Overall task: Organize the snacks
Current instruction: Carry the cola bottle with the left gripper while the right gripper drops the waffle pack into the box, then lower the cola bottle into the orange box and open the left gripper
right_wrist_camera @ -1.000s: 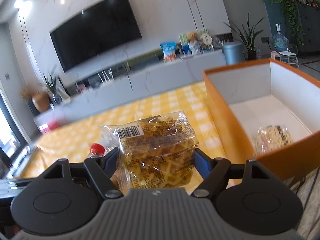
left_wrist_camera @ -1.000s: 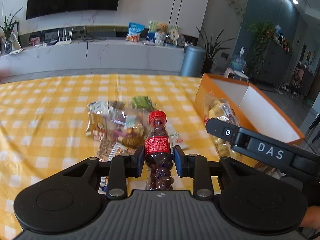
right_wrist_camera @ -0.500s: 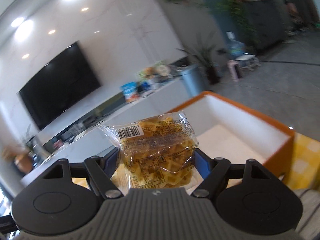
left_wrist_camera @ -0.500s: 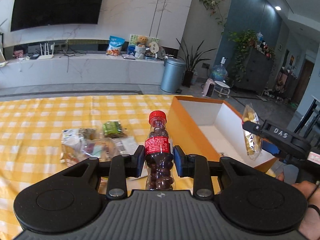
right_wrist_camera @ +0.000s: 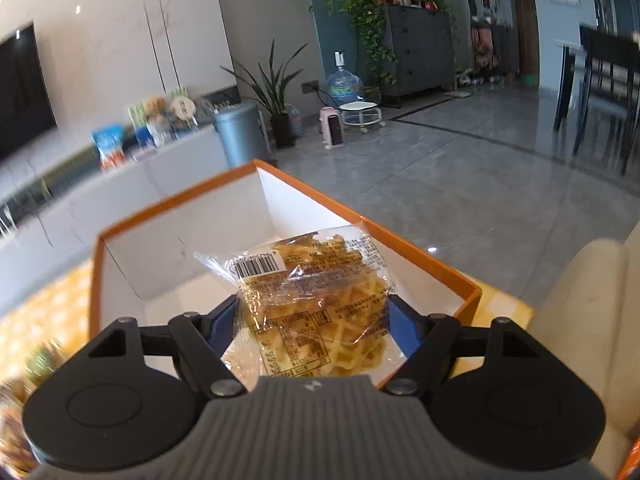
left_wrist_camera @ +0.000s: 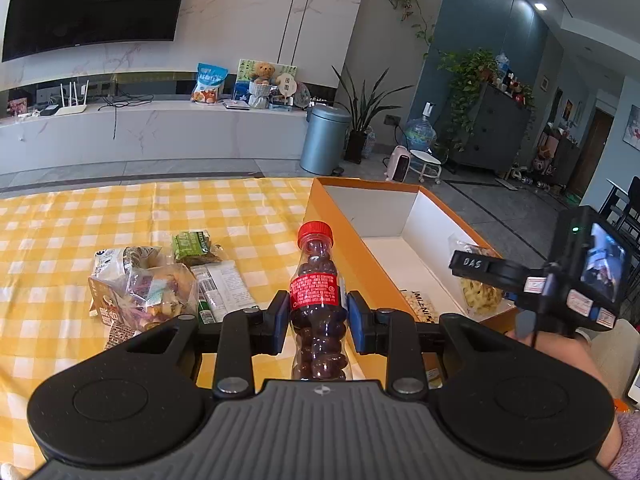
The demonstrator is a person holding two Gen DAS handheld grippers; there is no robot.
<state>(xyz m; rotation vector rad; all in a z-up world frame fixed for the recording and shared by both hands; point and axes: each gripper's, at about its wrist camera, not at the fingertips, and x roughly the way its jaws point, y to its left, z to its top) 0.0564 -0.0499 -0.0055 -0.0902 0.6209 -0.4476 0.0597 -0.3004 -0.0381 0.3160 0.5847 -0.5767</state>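
Observation:
My left gripper [left_wrist_camera: 318,316] is shut on a small clear bottle [left_wrist_camera: 317,300] with a red cap and red label, full of dark round candies, held upright above the yellow checked tablecloth [left_wrist_camera: 80,216] beside the orange box [left_wrist_camera: 344,240]. My right gripper [right_wrist_camera: 312,316] is shut on a clear bag of waffles [right_wrist_camera: 316,300], held over the open orange box [right_wrist_camera: 424,256] with white inside. In the left wrist view the right gripper [left_wrist_camera: 476,276] hangs over the box's right side with the waffle bag [left_wrist_camera: 478,298]. Another packet [left_wrist_camera: 420,304] lies inside the box.
A heap of snack packets [left_wrist_camera: 152,284] and a green packet [left_wrist_camera: 194,246] lie on the cloth left of the bottle. A cream sofa arm [right_wrist_camera: 592,320] stands right of the box. The table's far edge borders grey floor [right_wrist_camera: 480,184].
Both grippers have swung right from the snack heap to the orange box. The right gripper with the waffle bag is now over the box's inside; the bottle has come beside its left wall.

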